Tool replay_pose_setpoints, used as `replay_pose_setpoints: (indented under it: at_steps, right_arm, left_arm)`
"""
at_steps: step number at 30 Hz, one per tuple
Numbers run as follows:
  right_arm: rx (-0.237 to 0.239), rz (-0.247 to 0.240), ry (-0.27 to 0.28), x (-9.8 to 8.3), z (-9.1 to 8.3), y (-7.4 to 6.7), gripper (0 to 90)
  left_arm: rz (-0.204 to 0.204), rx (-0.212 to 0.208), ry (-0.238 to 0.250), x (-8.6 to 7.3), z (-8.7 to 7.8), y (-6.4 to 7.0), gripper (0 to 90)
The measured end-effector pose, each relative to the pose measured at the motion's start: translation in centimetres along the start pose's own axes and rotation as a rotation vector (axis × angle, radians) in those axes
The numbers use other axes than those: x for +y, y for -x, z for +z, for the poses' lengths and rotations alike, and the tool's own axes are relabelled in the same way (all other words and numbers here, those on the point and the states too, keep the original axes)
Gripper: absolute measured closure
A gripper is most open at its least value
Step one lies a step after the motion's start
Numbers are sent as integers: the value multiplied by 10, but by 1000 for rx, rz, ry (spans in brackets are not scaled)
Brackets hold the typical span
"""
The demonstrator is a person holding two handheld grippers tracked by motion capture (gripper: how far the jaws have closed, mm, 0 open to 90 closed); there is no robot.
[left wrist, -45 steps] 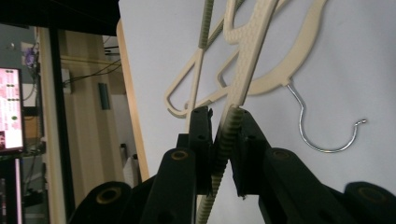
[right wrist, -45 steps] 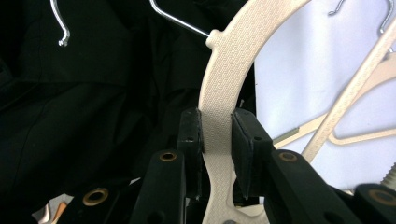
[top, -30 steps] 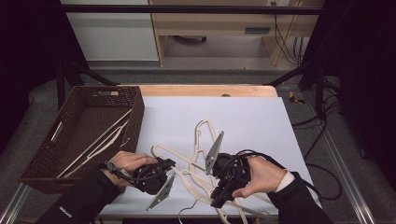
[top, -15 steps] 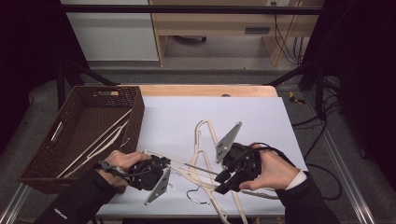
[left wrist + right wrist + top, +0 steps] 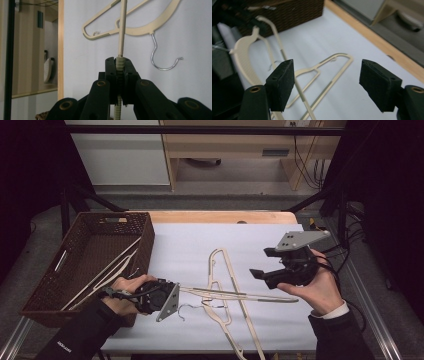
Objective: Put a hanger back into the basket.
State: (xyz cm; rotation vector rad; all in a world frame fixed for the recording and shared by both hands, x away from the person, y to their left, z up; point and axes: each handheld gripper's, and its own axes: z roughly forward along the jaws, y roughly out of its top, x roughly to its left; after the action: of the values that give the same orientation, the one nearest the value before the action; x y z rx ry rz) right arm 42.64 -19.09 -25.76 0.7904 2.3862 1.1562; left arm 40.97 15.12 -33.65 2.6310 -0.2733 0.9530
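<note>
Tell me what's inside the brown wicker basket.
Inside the basket, cream hangers lie slanted along its floor, at least two, overlapping. The near wall and the person's left hand cover their lower ends.

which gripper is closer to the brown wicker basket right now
Left. The left gripper is shut on a cream hanger right beside the basket. The right gripper hangs open above the table's right half, its jaws having just opened.

Cream hanger flat on white table, ribbed bar end clamped in jaws.
</note>
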Motion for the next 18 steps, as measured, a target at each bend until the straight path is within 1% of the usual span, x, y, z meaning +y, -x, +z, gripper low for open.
replay_pose_setpoints:
  at_steps: [2, 3, 4, 5, 7, 9, 10, 11, 12, 13, 14, 15, 17, 18]
  right_arm:
    - [-54, 33, 43, -5, -3, 6, 251]
    - [-80, 43, 64, -7, -4, 8, 227]
    - [-113, 53, 87, -10, -5, 10, 187]
    - [-142, 58, 106, -13, -7, 12, 172]
    - [-182, 73, 147, -19, -10, 15, 146]
    - [-197, 104, 185, -26, -15, 18, 128]
    - [-208, 110, 204, -30, -18, 19, 127]
    - [-223, 114, 221, -33, -21, 20, 119]
    - [-235, 118, 238, -37, -24, 21, 112]
    - [-248, 123, 260, -40, -27, 22, 99]
    - [-256, 138, 275, -44, -29, 22, 86]
    - [-257, 149, 280, -47, -31, 23, 81]
    - [-262, 156, 303, -54, -34, 23, 64]
    - [-264, 163, 302, -57, -35, 24, 51]
  left_arm:
    - [-31, -8, -3, 0, 0, -3, 856]
    - [-50, -21, 1, -1, -1, -4, 856]
    - [-61, -15, 7, -1, -1, -6, 856]
    - [-75, -20, 8, -1, -2, -7, 856]
    - [-103, -17, 14, -2, -3, -10, 856]
    - [-132, -18, 21, -4, -4, -13, 856]
    - [-150, -25, 24, -5, -5, -15, 856]
    - [-171, -16, 15, -5, -6, -16, 856]
    - [-180, -18, 13, -6, -6, -18, 856]
    - [-199, -16, 15, -6, -6, -19, 856]
    - [-208, -14, 8, -6, -6, -21, 856]
    - [-222, -15, 7, -7, -6, -23, 856]
    - [-251, -21, 6, -7, -6, -26, 856]
    - [-262, -23, 7, -8, -7, -28, 856]
